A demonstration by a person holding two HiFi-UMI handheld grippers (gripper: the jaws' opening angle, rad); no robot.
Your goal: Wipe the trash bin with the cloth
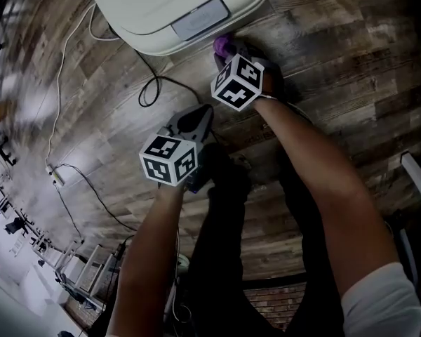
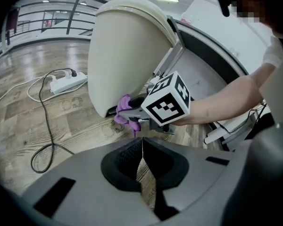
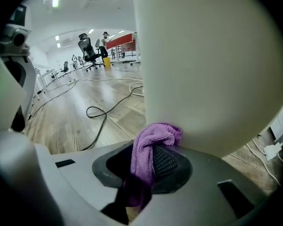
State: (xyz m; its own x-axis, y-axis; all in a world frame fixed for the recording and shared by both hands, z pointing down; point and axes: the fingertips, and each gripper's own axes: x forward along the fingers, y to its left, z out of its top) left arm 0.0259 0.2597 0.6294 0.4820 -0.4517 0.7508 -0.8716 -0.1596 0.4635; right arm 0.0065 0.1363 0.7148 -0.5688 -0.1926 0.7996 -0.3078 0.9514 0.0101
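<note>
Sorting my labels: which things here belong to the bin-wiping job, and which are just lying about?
In the job: trash bin, purple cloth, right gripper holding it.
Lying about: power strip, floor cables, office chair.

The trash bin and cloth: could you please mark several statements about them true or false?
1. The right tongs hold the purple cloth. True.
2. The left tongs stand wide open. False: they are shut and empty.
3. The cloth touches the trash bin on its side. True.
4. The bin is dark green. False: it is cream.
5. The floor is carpeted. False: it is wood-patterned planks.
</note>
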